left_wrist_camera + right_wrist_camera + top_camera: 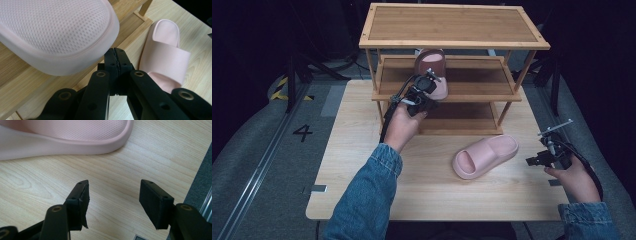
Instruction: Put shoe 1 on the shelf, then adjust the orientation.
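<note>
One pink slipper (430, 69) lies on the middle shelf of a wooden shoe rack (452, 25), its heel toward me. My left gripper (435, 84) is at that heel, jaws shut with nothing between them. In the left gripper view the shut gripper's tips (114, 53) sit just below the dotted heel of the slipper (57, 32), at the edge of the shelf (15, 72). A second pink slipper (484, 156) lies on the table. My right gripper (531, 161) hovers to its right, open. Its jaws (113, 192) stand wide over bare wood, short of the slipper's edge (62, 135).
The rack stands at the back of the light wooden table (362, 165) and has three shelves; the top one is bare. The second slipper (165, 53) also lies beyond the left jaws. Grey floor with a painted 4 (302, 132) surrounds the table.
</note>
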`<action>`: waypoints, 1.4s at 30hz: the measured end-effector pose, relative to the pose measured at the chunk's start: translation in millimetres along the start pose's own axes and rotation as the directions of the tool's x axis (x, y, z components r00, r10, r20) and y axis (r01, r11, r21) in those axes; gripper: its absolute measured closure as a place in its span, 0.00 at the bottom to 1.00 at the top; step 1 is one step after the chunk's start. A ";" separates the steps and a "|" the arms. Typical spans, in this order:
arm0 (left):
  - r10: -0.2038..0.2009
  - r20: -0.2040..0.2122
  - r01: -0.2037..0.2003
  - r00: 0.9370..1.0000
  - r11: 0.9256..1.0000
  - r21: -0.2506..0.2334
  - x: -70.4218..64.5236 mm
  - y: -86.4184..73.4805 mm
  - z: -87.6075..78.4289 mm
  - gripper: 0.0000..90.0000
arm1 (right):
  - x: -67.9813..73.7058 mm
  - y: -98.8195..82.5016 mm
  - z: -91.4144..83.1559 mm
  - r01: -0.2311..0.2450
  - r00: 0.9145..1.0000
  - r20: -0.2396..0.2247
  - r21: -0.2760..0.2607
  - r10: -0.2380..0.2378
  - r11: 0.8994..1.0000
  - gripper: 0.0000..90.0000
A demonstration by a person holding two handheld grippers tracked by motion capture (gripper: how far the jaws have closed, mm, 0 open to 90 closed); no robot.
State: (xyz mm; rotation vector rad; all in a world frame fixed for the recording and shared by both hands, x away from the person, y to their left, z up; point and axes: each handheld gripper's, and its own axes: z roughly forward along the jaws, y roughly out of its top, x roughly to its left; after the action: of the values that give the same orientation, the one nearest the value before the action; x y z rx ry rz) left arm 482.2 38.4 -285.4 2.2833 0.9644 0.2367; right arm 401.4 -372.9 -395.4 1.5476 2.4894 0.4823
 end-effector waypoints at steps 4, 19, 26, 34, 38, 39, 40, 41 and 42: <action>0.014 0.023 -0.014 1.000 1.000 -0.015 -5.0 -7.4 -9.9 0.96 | 0.2 -0.2 -1.5 -0.004 1.000 0.002 -0.003 0.004 1.000 0.46; 0.055 0.030 -0.055 0.998 0.998 0.020 -14.4 -60.3 -53.2 0.67 | 10.0 6.9 -11.9 0.023 0.999 -0.034 -0.081 -0.026 0.996 0.89; 0.031 -0.015 -0.031 0.999 0.998 0.057 -1.9 -93.8 -58.6 0.61 | 15.1 16.0 -10.8 0.051 0.998 -0.030 -0.091 -0.054 0.995 0.93; -0.038 -0.029 0.039 0.999 0.999 0.026 8.5 -136.8 -57.8 0.54 | 14.0 34.9 4.1 0.049 0.998 -0.038 -0.098 -0.053 0.994 0.93; -0.066 -0.026 0.067 0.997 0.996 0.057 18.4 -149.7 -48.9 0.52 | 11.5 44.2 11.3 0.055 0.997 -0.040 -0.088 -0.059 0.995 0.95; -0.065 -0.039 0.067 0.997 0.996 0.067 20.3 -152.3 -47.6 0.52 | 10.4 46.2 12.8 0.065 0.997 -0.037 -0.088 -0.069 0.994 0.95; -0.064 -0.045 0.067 0.997 0.995 0.071 21.6 -154.3 -46.5 0.52 | 9.9 47.9 14.1 0.067 0.997 -0.036 -0.087 -0.070 0.994 0.95; -0.076 -0.054 0.080 0.996 0.994 0.075 22.1 -157.0 -44.8 0.51 | 9.9 49.0 15.0 0.063 0.997 -0.038 -0.088 -0.066 0.994 0.95; -0.069 -0.064 0.074 0.996 0.994 0.080 23.7 -159.7 -43.0 0.50 | 9.1 50.6 16.4 0.066 0.997 -0.040 -0.086 -0.070 0.994 0.96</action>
State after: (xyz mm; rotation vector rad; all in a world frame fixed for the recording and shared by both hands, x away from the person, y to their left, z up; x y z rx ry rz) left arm 389.7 159.9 -353.1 2.3225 1.1036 0.2414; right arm 444.8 -341.1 -392.3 1.4310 2.5088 0.6086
